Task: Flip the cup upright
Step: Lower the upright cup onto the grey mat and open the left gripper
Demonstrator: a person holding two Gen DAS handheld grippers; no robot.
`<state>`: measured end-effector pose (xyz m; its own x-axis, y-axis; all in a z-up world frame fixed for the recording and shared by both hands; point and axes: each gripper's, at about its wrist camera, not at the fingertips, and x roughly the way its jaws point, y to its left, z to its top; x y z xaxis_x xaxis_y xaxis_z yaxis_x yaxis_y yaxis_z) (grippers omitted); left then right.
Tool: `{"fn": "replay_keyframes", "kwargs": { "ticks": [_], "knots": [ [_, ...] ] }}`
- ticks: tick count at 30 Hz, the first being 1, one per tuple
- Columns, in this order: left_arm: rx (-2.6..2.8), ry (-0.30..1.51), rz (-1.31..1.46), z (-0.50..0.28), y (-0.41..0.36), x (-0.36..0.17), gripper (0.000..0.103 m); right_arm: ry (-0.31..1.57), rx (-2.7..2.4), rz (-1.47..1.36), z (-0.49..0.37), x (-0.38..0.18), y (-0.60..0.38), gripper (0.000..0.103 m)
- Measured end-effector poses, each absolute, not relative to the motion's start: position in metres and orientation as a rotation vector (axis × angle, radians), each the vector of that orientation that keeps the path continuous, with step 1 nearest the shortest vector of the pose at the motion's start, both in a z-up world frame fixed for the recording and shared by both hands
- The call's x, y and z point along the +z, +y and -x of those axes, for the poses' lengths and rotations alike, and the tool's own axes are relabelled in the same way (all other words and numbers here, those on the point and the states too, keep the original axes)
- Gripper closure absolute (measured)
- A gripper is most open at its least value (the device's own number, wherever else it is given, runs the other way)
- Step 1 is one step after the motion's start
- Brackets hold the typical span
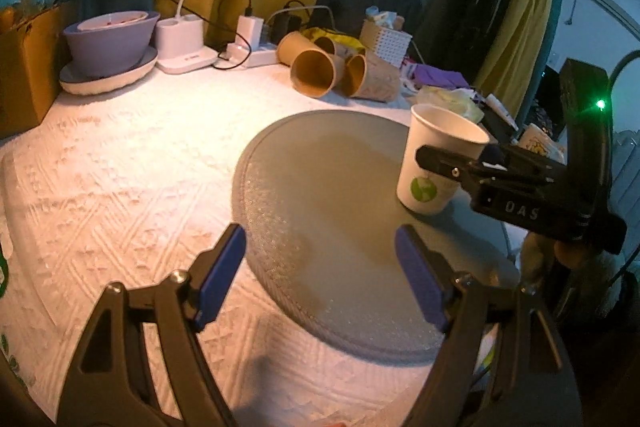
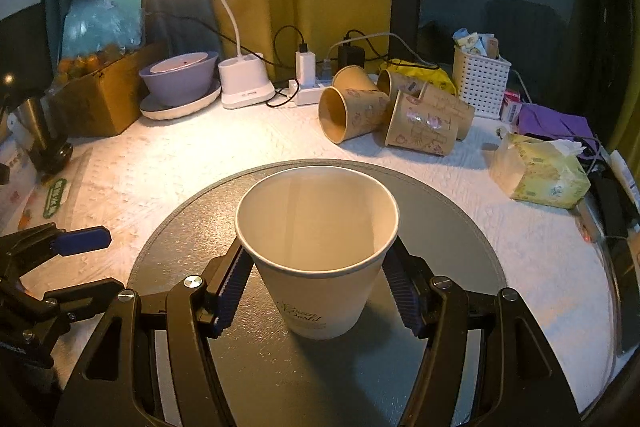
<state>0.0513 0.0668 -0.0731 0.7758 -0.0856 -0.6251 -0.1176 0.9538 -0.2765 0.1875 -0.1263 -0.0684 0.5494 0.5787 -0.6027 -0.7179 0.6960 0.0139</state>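
The white paper cup (image 2: pixel 316 251) stands upright, mouth up, on the round grey mat (image 2: pixel 460 227) that lies on the white textured cloth of the worktop (image 2: pixel 200 147). In the right wrist view it sits squarely between the fingers of the right gripper (image 2: pixel 316 291) — the blue ribbed pads (image 2: pixel 232 287) press against its wall on either side just below the rim, so the gripper is clamped on the cup while the cup's base rests on the mat. From the left wrist view the same cup (image 1: pixel 434 163) shows near the mat's right edge, with one black finger of the right gripper crossing its side.

The left gripper (image 1: pixel 322 275) hangs over the near part of the mat, well apart from the cup; its blue-padded fingers (image 1: pixel 222 275) are spread wide with nothing between them but the bare mat.

At the back of the worktop lie several brown paper cups (image 2: pixel 360 111) on their sides, beside a white perforated basket (image 2: pixel 480 83), a tissue pack (image 2: pixel 540 171), a lit desk lamp (image 2: pixel 244 83) and a purple bowl (image 2: pixel 180 79) set on a plate.
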Motion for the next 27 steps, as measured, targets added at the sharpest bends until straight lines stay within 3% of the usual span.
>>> {"fn": "replay_keyframes", "kwargs": {
  "ticks": [18, 22, 27],
  "knots": [
    [0.023, 0.689, 0.297, -0.05, 0.059, -0.072, 0.025, 0.644, 0.769, 0.239, -0.18, -0.074, -0.132, 0.034],
    [0.018, 0.681, 0.286, -0.044, 0.055, -0.068, 0.025, 0.65, 0.774, 0.241, -0.173, -0.074, -0.136, 0.028],
    [0.011, 0.668, 0.272, -0.035, 0.047, -0.062, 0.024, 0.652, 0.766, 0.24, -0.165, -0.072, -0.143, 0.028]
  ]
}}
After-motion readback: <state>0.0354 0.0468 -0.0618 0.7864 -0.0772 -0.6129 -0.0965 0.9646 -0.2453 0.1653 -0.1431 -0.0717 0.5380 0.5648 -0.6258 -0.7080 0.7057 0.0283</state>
